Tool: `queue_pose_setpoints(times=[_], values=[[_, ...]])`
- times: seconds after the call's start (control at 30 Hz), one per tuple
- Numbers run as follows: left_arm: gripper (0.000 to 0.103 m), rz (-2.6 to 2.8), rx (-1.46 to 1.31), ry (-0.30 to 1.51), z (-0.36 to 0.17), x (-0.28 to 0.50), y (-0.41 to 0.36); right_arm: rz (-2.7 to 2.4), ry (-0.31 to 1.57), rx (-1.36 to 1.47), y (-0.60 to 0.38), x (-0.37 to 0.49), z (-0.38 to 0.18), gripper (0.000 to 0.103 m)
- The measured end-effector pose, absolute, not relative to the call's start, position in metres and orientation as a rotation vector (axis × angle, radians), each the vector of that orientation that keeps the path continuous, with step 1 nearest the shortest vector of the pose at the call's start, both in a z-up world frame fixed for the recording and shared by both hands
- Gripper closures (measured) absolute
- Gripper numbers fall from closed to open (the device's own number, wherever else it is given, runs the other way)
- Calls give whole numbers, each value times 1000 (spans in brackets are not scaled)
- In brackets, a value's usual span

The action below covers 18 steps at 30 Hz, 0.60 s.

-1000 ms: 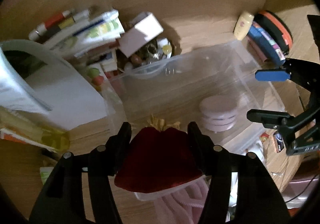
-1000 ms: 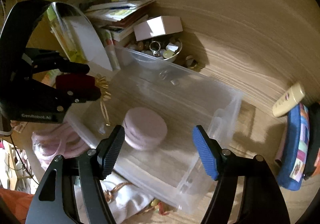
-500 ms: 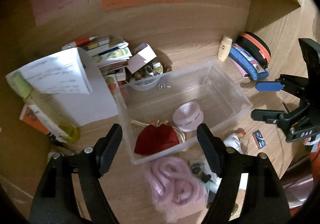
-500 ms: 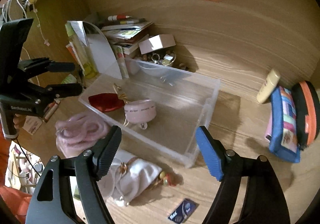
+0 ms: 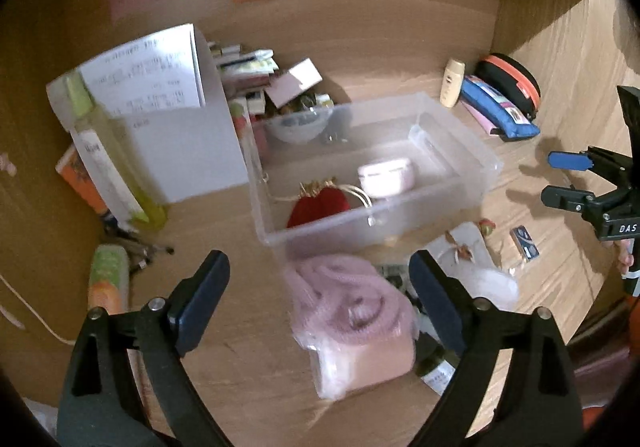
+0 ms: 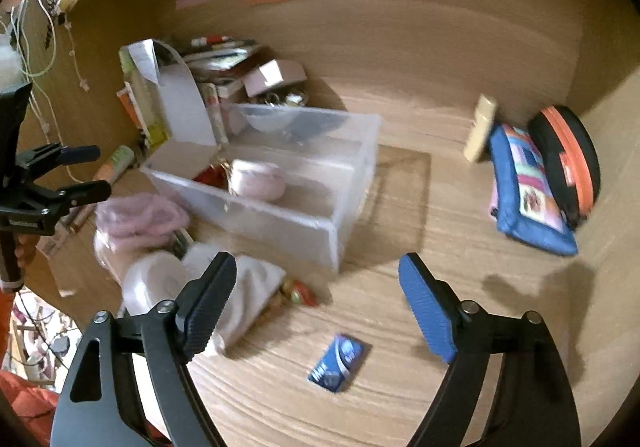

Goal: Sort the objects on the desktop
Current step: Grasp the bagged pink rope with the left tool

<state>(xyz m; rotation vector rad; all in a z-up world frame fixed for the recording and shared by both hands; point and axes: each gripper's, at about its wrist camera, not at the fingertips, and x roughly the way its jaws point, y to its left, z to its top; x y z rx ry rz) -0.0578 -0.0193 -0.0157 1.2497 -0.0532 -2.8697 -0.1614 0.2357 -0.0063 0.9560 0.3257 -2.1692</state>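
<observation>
Clear plastic bin (image 5: 372,183) sits mid-bench (image 6: 400,207), holding a red velvet pouch (image 5: 320,205) and a round pink case (image 5: 386,177) side by side. Left gripper (image 5: 318,291) hovers with jaws released above a bagged pink cable coil (image 5: 352,311) lying just in front of the bin. Right gripper (image 6: 316,301), jaws also spread and holding nothing, hangs over a small blue card (image 6: 338,363) beside a white pouch (image 6: 244,291).
</observation>
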Motion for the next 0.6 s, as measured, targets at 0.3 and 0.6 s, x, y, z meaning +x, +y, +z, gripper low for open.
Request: queue_pose_setpoints(times=[0.3, 0.6], values=[[10, -2894, 1219, -114, -44, -41, -5, -2213, 330, 985, 260, -149, -42, 22], [10, -2863, 1318, -166, -71, -61, 6, -2181, 313, 1098, 269, -155, -75, 22]])
